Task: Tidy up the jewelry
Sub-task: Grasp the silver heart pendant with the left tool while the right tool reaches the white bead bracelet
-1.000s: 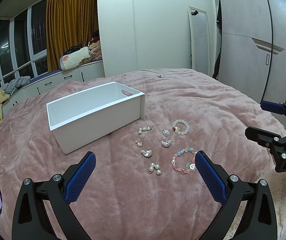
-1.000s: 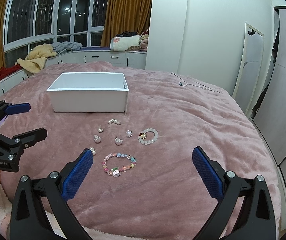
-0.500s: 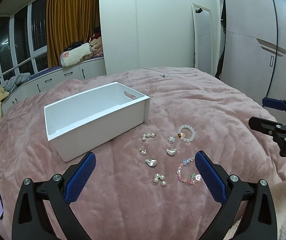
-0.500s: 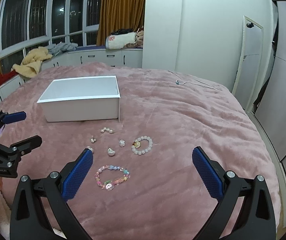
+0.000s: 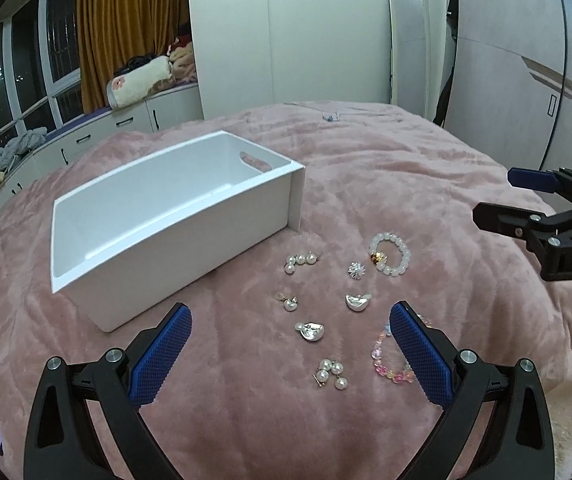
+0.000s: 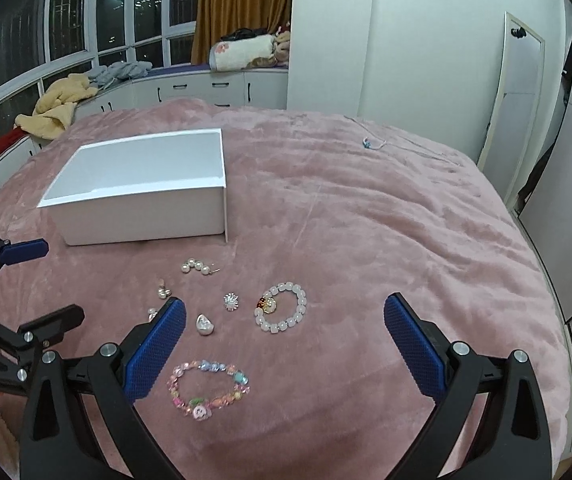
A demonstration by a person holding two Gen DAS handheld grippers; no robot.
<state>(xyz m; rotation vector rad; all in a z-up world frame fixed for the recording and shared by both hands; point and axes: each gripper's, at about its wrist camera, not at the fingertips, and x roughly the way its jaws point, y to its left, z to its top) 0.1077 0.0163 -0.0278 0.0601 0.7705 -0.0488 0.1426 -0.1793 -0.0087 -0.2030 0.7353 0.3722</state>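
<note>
A white box (image 5: 174, 236) sits on the pink bed (image 5: 386, 168), beside a white bead bracelet (image 6: 282, 313), a pastel multicoloured bracelet (image 6: 209, 394), silver and pearl earrings (image 5: 309, 331), and blue cross-hatched gripper pads (image 6: 154, 354) on black frames.

I see bed blanket (image 6: 366, 220): pink plush cloth, matt | box (image 5: 174, 236): smooth white plastic | heart earring (image 5: 310, 331): glossy metal | tongs pads (image 6: 154, 354): blue textured rubber

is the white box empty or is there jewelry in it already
Empty. The left wrist view looks into the white box and shows only bare white floor and walls; the bracelets and earrings all lie outside on the pink blanket.
</note>
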